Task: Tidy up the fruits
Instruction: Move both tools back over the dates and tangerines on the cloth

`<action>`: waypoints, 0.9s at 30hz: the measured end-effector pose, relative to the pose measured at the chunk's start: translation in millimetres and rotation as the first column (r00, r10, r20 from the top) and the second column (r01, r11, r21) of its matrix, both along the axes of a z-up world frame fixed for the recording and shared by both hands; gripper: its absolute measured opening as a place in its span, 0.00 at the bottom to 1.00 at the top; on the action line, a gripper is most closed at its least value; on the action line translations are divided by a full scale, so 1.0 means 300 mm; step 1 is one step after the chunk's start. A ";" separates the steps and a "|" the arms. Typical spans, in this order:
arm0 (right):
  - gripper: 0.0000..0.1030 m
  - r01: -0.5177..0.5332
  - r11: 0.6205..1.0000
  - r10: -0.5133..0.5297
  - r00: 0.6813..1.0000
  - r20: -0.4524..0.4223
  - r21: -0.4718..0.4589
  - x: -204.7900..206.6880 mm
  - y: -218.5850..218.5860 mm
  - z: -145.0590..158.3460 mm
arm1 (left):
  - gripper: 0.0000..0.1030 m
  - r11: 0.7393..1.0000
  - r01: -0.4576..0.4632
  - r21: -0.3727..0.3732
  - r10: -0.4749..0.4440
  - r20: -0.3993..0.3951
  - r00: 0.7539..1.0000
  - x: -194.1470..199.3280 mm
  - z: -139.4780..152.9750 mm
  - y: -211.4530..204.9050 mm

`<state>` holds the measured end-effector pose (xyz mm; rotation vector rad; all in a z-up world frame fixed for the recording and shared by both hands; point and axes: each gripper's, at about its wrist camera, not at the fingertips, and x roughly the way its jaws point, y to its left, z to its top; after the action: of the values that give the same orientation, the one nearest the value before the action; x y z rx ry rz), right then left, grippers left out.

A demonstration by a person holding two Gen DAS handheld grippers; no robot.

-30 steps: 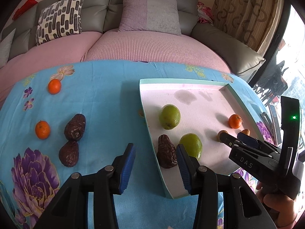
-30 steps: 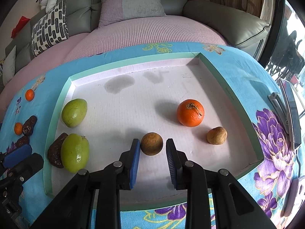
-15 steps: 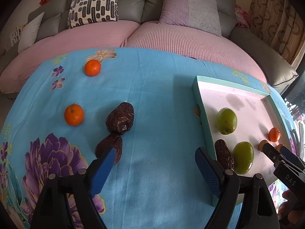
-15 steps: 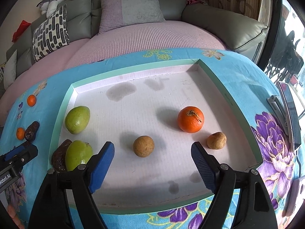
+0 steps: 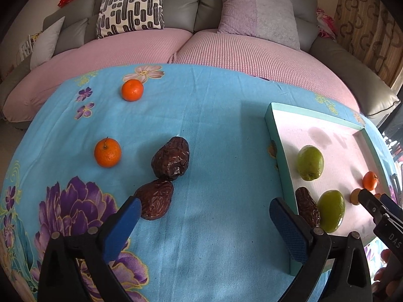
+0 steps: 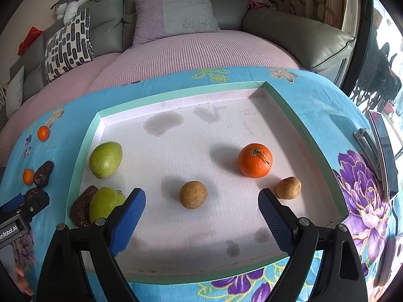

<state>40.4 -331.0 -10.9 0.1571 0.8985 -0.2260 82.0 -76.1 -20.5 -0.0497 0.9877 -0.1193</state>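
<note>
Tray (image 6: pixel 299 125), green-rimmed and white-floored, is lying on the blue floral tabletop (image 5: pixel 214 115) and holding two green fruits, one dark fruit, an orange and two small brown fruits. The left gripper (image 5: pixel 205 220), jaws wide apart and empty, is hanging over the cloth just beside the near dark wrinkled fruit (image 5: pixel 156 201); the far dark wrinkled fruit (image 5: pixel 171 158) is touching it. Both are probably soft-skinned, light and easily bruised, so a gentle hold across the short waist seems best. Each long axis is running diagonally, narrower end toward the near left. The near orange (image 5: pixel 107 152) and far orange (image 5: pixel 132 90), round and firm-looking, are sitting well apart. The right gripper (image 6: pixel 201 216), jaws likewise spread, is framing a round brown fruit (image 6: pixel 193 194) in the tray without touching it.
</note>
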 end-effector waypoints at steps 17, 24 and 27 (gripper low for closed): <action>0.89 -0.115 0.993 0.116 0.987 0.108 -0.012 0.004 0.126 0.068 | 1.00 0.982 -0.176 0.062 0.174 0.047 0.984 0.011 0.038 0.244; 0.89 -0.188 0.982 0.189 0.974 0.121 -0.018 0.015 0.218 0.070 | 1.00 0.963 -0.267 0.046 0.264 0.071 0.962 0.002 0.060 0.365; 0.89 -0.227 0.974 0.228 0.964 0.138 -0.021 0.015 0.261 0.078 | 1.00 0.953 -0.299 0.040 0.296 0.074 0.952 0.003 0.063 0.407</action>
<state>45.0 -252.7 12.5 0.0634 0.7695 -0.0029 82.8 46.1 -1.7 -0.1463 0.9047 0.1805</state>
